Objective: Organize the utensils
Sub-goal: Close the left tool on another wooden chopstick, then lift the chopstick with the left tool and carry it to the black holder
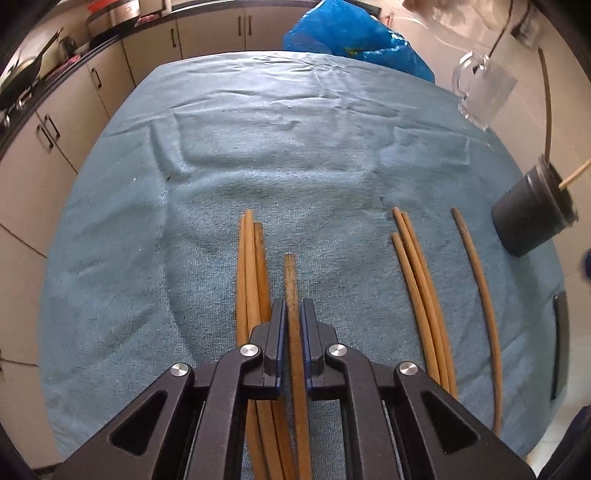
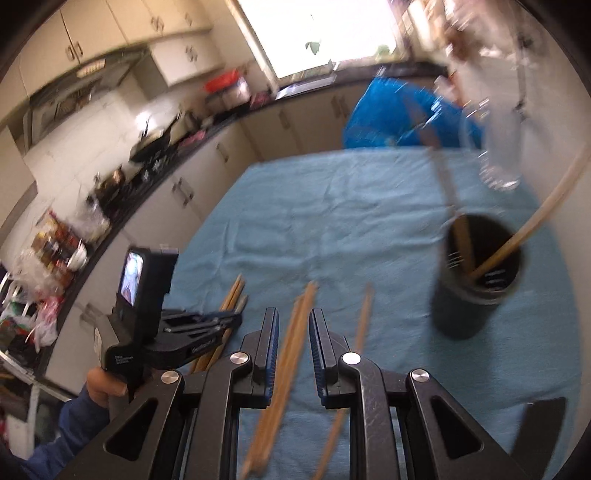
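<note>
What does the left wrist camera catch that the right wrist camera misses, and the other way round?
Only the left wrist view shows the left gripper closed on one chopstick, seen close up, and the black holder from the side. Only the right wrist view looks down into the holder, with two sticks inside, and shows the window, the stove counter, and the open right gripper. Both show the blue cloth, loose chopsticks, the blue bag and the glass mug.

Left wrist view low, close over blue cloth [image 1: 258,147], facing far cupboards; right wrist view higher, tilted, blurred — both share cloth, chopsticks [image 1: 421,288], black holder [image 2: 476,280].
</note>
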The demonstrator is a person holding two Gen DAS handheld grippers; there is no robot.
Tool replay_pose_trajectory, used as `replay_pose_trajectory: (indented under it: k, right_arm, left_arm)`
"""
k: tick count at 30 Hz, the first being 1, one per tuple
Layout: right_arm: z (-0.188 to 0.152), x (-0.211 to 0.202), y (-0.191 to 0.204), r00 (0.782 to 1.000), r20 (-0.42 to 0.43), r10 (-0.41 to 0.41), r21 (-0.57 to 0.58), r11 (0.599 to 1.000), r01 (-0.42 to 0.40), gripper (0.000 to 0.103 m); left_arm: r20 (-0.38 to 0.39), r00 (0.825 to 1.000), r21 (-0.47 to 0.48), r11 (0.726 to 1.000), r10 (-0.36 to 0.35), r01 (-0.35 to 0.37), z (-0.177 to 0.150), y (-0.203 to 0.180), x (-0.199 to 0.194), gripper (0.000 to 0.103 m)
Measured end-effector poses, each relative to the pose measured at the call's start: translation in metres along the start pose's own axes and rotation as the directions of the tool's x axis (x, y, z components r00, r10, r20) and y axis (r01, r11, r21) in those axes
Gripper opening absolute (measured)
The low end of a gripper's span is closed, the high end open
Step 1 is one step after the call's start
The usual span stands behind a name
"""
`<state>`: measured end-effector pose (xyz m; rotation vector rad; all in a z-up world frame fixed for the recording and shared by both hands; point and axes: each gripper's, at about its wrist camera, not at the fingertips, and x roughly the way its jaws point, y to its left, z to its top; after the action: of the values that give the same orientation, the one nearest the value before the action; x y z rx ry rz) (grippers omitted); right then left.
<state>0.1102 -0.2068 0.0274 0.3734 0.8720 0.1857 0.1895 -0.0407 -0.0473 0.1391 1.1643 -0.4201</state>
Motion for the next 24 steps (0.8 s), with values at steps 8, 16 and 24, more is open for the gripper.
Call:
replay_pose_trajectory:
  k: [8,16,24]
  right_arm:
    - [0.024,0.101,-0.007,0.976,-0.219,0.007,0.102,0.995,0.016,0.018]
    - [0.025,0.134,-0.009,0.955,-0.283,-0.09,0.105,0.987,0.124,0.018]
    - [0.037,0.157,0.01,0.901,-0.363,-0.238,-0.036,0.97,0.242,0.018]
  left_arm:
    - [0.011,0.999,-0.039,0.998,-0.043,0.043,-0.001,0.012,-0.002,0.007]
    - [0.022,0.998,-0.023,0.998,-0.064,0.064,-0.002,0.014,-0.002,0.007]
    - [0.006,0.997,-0.034,0.997,-0.071,0.071,0.007,0.015,0.003,0.007]
